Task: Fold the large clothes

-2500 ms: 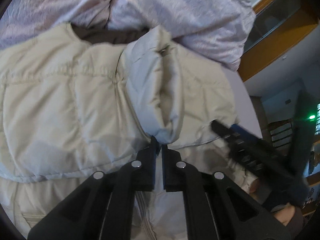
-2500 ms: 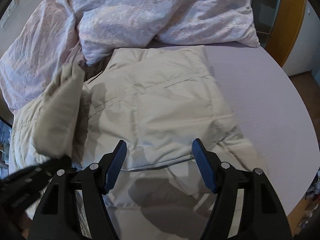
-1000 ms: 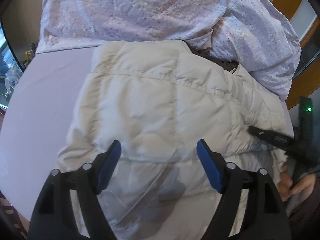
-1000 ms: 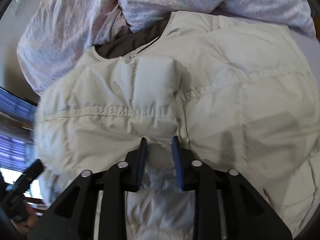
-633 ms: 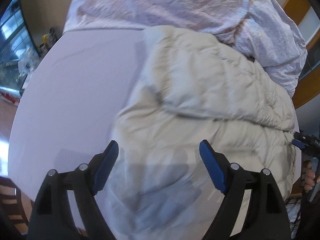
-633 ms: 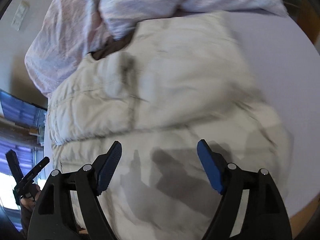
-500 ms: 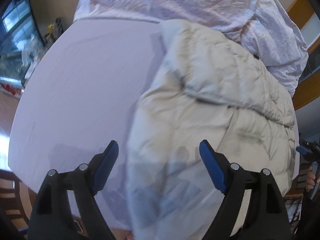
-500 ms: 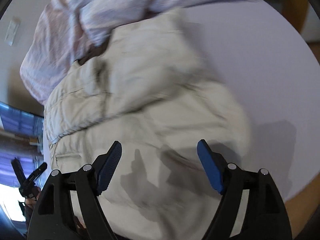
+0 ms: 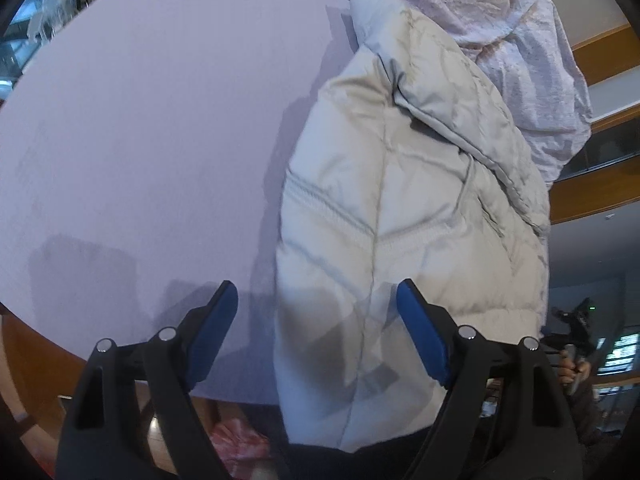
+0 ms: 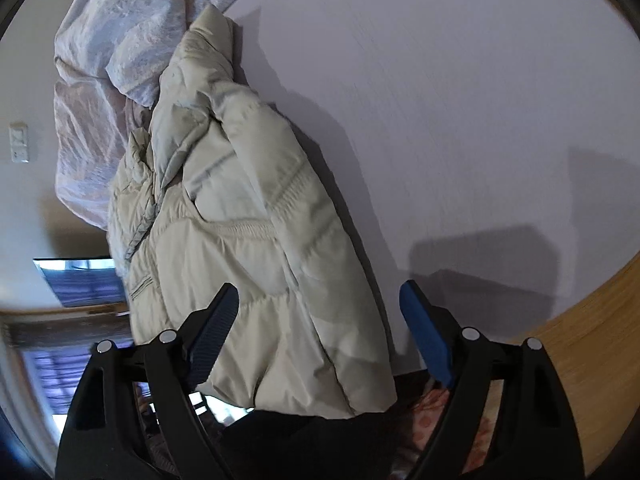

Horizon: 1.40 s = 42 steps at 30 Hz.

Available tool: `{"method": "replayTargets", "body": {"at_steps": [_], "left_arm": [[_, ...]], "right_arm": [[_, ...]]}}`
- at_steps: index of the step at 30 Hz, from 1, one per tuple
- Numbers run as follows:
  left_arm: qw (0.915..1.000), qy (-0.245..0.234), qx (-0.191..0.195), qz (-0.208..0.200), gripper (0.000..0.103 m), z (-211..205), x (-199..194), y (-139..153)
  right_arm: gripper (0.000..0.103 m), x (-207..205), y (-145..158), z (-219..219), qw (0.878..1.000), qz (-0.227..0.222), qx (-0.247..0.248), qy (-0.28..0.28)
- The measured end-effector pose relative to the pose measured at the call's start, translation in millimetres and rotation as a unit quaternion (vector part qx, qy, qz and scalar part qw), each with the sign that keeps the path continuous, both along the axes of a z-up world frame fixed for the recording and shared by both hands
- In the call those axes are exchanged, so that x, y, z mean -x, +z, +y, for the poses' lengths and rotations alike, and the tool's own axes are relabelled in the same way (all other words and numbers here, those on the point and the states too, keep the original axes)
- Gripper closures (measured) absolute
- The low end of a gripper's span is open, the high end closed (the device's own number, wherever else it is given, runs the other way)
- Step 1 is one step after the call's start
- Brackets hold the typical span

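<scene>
A cream quilted puffer jacket lies folded on the lilac bed sheet, its lower end hanging over the near edge. My left gripper is open and empty, at the jacket's left edge near the bed's edge. In the right wrist view the jacket lies left of centre. My right gripper is open and empty, over the jacket's lower right edge. The right gripper also shows far right in the left wrist view, small.
A crumpled pale floral duvet is piled at the head of the bed, touching the jacket's top; it also shows in the right wrist view. Wooden bed frame borders the sheet. Wood trim stands at the right.
Both grippers have let go of the jacket and opened. They have pulled back toward the bed's near edge and apart, the left swinging left, the right swinging right.
</scene>
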<state>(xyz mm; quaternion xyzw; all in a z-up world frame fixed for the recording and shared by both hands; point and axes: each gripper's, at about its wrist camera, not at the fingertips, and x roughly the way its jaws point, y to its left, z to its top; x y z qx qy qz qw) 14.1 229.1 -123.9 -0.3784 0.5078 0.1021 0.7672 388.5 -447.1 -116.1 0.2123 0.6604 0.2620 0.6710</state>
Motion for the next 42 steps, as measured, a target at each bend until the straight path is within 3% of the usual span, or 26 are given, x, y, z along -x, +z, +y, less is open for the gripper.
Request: {"method": "replayTargets", "body": {"at_steps": [6, 17, 23, 26, 28, 31, 34, 42], "left_arm": [[0.9998, -0.002, 0.018, -0.001, 0.026, -7.1, 3.6, -7.1], [0.9990, -0.019, 0.039, -0.012, 0.041, -26.7, 9.4, -10.6], [0.9987, -0.026, 0.044, -0.008, 0.052, -33.4, 9.8, -11.2], [0.9986, -0.031, 0.042, -0.008, 0.062, -34.7, 9.9, -7.7], [0.9988, -0.037, 0.032, -0.008, 0.071, -37.3, 8.5, -3.3], [0.9990, -0.040, 0.012, -0.017, 0.087, -41.2, 6.7, 6.3], [0.9983, -0.043, -0.010, -0.038, 0.092, -42.1, 6.6, 22.3], [0.9938, -0.028, -0.046, -0.097, 0.093, -29.4, -3.9, 68.8]], "right_arm": [[0.015, 1.2, -9.7, -0.6, 0.999, 0.017, -0.022, 0.016], [0.019, 23.0, -11.5, 35.9, 0.992, 0.031, -0.054, 0.110], [0.036, 26.0, -15.5, 35.5, 0.990, 0.038, -0.054, 0.123], [0.055, 26.7, -15.7, 32.8, 0.990, 0.036, -0.055, 0.123], [0.075, 27.5, -11.7, 32.3, 0.990, 0.025, -0.055, 0.125], [0.086, 28.7, 2.0, 31.8, 0.990, -0.009, -0.058, 0.132], [0.089, 30.6, 21.1, 33.0, 0.987, -0.054, -0.060, 0.138], [0.090, 14.8, 67.4, 39.0, 0.980, -0.149, -0.056, 0.121]]}}
